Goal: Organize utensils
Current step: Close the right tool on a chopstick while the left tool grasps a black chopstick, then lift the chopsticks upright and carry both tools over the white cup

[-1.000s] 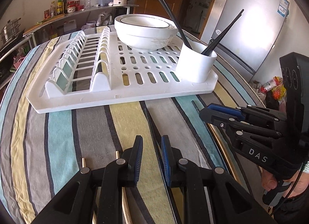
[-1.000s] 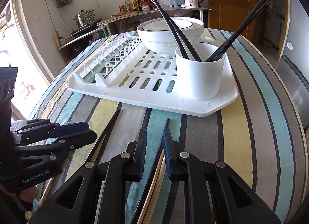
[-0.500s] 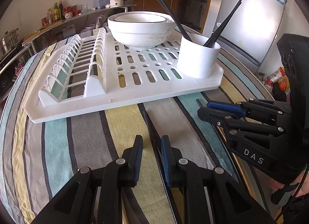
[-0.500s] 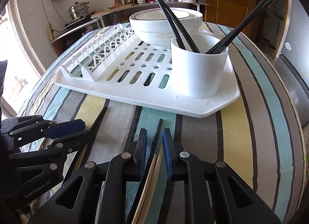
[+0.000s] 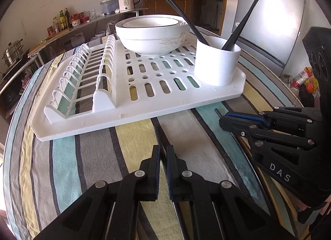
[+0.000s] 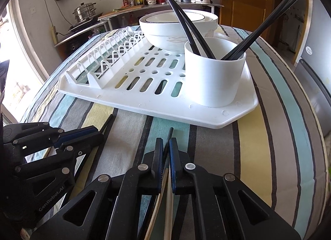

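Observation:
My left gripper [image 5: 163, 151] is shut on a black chopstick [image 5: 160, 136] whose tip points at the white drying rack [image 5: 144, 103]. My right gripper [image 6: 164, 145] is shut on another black chopstick [image 6: 170, 134]. Each gripper shows in the other's view, the right gripper [image 5: 224, 119] at right, the left gripper [image 6: 97, 133] at left. A white utensil cup [image 6: 214, 78] on the rack's near right corner holds several black chopsticks [image 6: 186, 23]. The cup also shows in the left wrist view [image 5: 217, 62]. Pale wooden chopsticks [image 6: 165, 198] lie under my right gripper.
Stacked white bowls [image 5: 153, 33] sit at the rack's back. The plate slots [image 5: 82, 78] fill its left side. A striped cloth [image 5: 82, 167] covers the round table. A fridge [image 5: 269, 12] stands at right, a kitchen counter [image 6: 124, 10] behind.
Both grippers have closed from slightly open onto their black chopsticks. Both have moved forward towards the rack, and the chopstick tips have lifted a little off the cloth.

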Demonstrator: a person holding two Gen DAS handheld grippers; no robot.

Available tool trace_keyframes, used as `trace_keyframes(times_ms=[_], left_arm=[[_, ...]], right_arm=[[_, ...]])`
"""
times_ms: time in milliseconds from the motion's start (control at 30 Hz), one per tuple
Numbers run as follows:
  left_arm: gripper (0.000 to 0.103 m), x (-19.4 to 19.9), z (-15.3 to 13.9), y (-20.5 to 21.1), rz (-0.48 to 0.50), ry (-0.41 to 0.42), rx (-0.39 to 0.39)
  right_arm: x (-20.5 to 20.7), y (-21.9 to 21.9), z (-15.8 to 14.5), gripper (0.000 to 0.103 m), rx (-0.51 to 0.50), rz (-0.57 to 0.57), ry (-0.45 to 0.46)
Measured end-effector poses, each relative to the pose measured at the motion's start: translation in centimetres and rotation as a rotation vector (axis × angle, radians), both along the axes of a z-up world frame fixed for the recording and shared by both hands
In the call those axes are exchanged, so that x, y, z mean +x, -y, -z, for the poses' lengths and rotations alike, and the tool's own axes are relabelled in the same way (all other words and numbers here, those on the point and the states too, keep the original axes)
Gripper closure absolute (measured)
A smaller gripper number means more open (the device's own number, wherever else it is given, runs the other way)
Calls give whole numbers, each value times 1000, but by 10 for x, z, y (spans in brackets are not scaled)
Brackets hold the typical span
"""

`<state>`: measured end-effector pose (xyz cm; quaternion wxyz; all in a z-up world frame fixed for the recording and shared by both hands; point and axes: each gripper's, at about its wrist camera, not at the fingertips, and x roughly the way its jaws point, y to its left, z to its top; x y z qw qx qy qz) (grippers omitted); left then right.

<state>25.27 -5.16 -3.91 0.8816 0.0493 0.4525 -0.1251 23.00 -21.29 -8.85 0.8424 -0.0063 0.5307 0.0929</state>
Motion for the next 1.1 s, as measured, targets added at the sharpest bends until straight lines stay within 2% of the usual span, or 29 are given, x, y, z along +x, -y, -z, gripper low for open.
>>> trace_keyframes(times_ms=[167, 333, 733, 1100], left_arm=[[98, -5, -10, -7, -9, 18, -39], [98, -18, -40, -15, -13, 78, -85], [99, -62, -115, -39, -22, 223, -187], [99, -108, -154, -55, -22, 320, -243]], right_arm=[[-5, 3, -15, 98, 33, -2, 40], [-13, 7, -42, 98, 64, 6, 104], [-55, 8, -126, 99, 120, -2, 304], [-96, 10, -172, 99, 139, -9, 419]])
